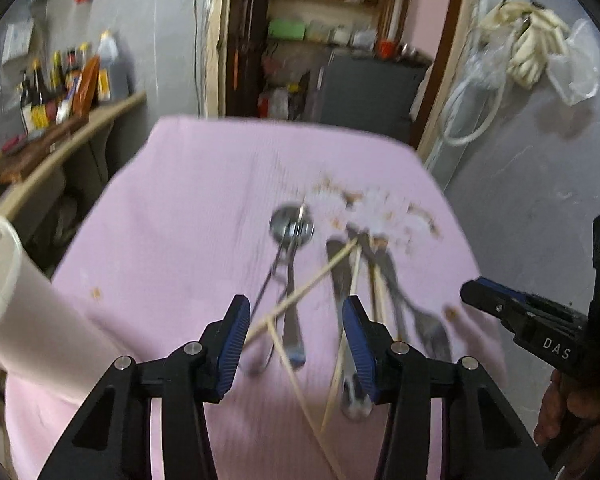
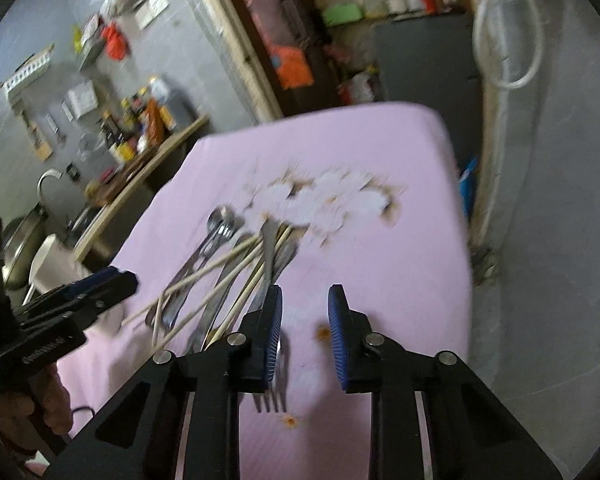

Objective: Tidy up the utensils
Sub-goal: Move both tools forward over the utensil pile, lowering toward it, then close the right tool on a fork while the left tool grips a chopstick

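Several thin pale wooden chopsticks [image 1: 306, 286] and shiny steel utensils lie in a loose crossed heap near the middle of the pink cloth-covered table [image 1: 172, 216]: a round-bowled steel spoon [image 1: 292, 226], a flat steel knife [image 2: 268, 248] and a steel fork [image 2: 274, 394] with its tines toward the camera. The left gripper [image 1: 296, 344] hovers over the heap with its blue pads partly open and nothing between them pressed. The right gripper [image 2: 305, 336] is likewise part open and empty; its left pad stands over the fork's neck, the gap itself over bare cloth. A white cylindrical holder [image 1: 16, 304] stands at the table's left edge. The steel pieces look stiff, smooth and likely slippery, best pinched across the flat handle. The chopsticks seem light, prone to roll, and tangled under the metal, so lifting one may drag others.
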### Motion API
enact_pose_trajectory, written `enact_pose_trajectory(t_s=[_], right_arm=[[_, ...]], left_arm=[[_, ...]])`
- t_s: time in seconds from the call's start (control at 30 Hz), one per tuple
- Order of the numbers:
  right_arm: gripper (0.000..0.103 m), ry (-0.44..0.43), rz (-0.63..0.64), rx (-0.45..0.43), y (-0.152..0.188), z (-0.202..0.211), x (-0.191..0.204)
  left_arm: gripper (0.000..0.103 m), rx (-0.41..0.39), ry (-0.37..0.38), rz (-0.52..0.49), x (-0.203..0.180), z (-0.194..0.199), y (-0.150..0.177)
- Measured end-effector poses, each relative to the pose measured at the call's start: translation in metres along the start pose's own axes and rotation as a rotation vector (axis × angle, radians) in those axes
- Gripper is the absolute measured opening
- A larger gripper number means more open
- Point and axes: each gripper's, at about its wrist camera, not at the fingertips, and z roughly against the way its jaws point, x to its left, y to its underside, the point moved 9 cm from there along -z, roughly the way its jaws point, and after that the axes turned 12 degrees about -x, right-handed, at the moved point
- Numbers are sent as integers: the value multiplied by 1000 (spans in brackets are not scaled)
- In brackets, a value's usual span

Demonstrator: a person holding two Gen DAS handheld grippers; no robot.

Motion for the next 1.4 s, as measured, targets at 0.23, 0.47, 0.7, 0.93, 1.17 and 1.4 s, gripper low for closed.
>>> enact_pose_trajectory(t_s=[0.23,0.47,0.7,0.93,1.17,1.4], right_arm=[[21,-67,33,60,10,-23,15],[20,-114,85,81,-4,-49,27],[17,-138,123,132,-11,-79,37],[17,-122,155,175,-16,-103,35],[17,-82,121,187,-26,-122,35],[17,-73,80,203,-29,-128,34]], left_arm=[[40,81,-13,62,11,-11,17],[24,129,28,117,12,-19,26],[21,193,48,169,17,-35,32],[9,211,66,180,16,-46,25],[6,222,72,195,18,-58,16],[5,218,99,193,14,-55,8]])
